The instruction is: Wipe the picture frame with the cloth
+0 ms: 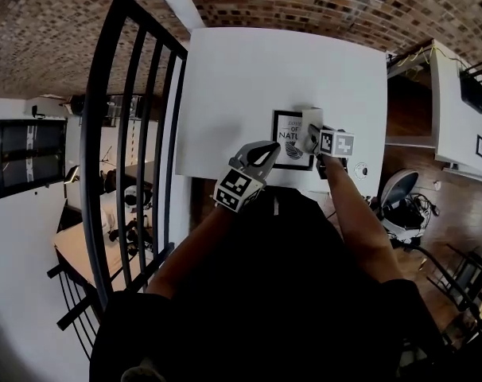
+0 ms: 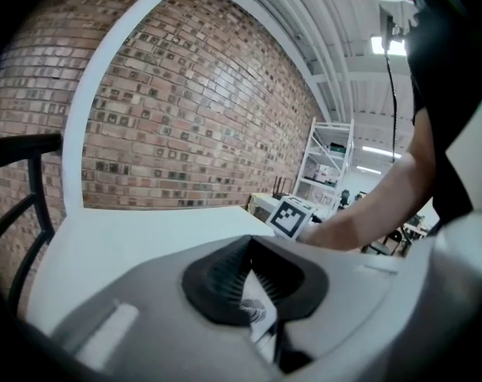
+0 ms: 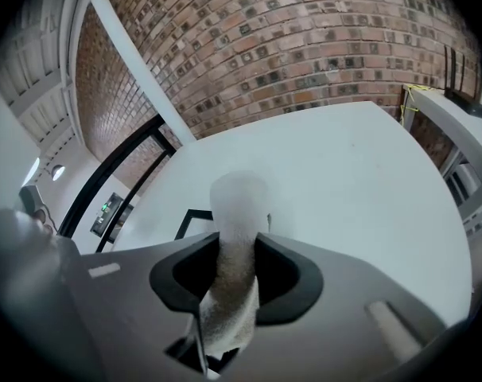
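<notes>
White table (image 1: 249, 78) against a brick wall (image 3: 305, 46); black railing (image 1: 137, 134) along the table's left side.

Picture frame (image 1: 289, 142): lay flat on the table, close to the edge nearest you. Black border, white print with dark lettering and a dark swirl.

Right gripper (image 1: 314, 138): you had it over the frame's right side. In the right gripper view (image 3: 239, 241) the 2 jaws were clamped on the cloth (image 3: 239, 197). The cloth was a pale, nubby roll, pinched between the pads with its rounded end poking out past the tips. In the head view the cloth (image 1: 311, 120) sat over the frame's upper right part. I could not tell whether it touched the glass. 1 black corner of the frame (image 3: 192, 216) showed just left of the cloth in the right gripper view.

Left gripper (image 1: 273, 146): you had it at the frame's left edge. In the left gripper view (image 2: 250, 249) the jaw tips were drawn together. The gap behind the tips showed a strip of the print and its black border (image 2: 257, 309). I could not tell whether the tips pinched the frame or only rested by it.

The 2 grippers stood near each other, with the frame between them.
</notes>
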`<state>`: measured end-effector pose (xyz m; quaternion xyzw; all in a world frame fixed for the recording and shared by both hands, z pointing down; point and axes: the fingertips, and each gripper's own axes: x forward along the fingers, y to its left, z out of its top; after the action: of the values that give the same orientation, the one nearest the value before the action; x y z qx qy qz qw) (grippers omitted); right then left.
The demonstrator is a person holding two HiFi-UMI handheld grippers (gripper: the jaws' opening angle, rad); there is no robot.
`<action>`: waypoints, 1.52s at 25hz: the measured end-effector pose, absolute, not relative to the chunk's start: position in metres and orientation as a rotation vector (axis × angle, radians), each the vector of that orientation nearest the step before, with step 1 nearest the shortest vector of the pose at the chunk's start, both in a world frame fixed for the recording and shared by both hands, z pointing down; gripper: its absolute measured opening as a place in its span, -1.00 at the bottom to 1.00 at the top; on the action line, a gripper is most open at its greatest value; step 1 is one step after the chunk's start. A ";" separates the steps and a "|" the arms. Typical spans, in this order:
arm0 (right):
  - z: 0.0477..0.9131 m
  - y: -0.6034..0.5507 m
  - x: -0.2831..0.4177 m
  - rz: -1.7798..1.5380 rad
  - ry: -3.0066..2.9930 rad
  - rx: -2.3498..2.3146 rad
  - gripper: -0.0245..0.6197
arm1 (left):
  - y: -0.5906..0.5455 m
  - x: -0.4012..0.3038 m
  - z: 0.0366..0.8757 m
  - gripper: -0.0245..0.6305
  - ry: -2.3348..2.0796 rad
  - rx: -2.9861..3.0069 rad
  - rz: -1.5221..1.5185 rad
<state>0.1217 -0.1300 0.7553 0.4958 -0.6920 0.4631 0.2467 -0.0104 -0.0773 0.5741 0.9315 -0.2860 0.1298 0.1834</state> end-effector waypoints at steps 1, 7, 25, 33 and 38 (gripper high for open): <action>0.753 -0.130 0.129 1.259 -1.878 1.372 -0.55 | -0.077 -0.008 0.574 -0.92 -0.801 2.631 0.366; 0.751 -0.120 0.169 1.266 -1.818 1.444 -0.55 | -0.075 0.000 0.575 -0.92 -0.790 2.642 0.375; 0.736 -0.095 0.009 1.372 -2.039 1.077 -0.55 | -0.074 -0.033 0.579 -0.92 -0.920 2.568 0.372; 0.759 -0.074 0.005 1.230 -1.946 1.053 -0.55 | -0.073 -0.037 0.596 -0.92 -0.930 2.514 0.429; 0.759 -0.073 0.023 1.187 -1.895 1.105 -0.55 | -0.079 -0.025 0.610 -0.92 -0.912 2.474 0.511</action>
<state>0.0234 -0.0731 0.7592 0.4200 -0.7203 0.4513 0.3180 -0.0251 -0.0785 0.6103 0.8974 -0.3307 0.1852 0.2259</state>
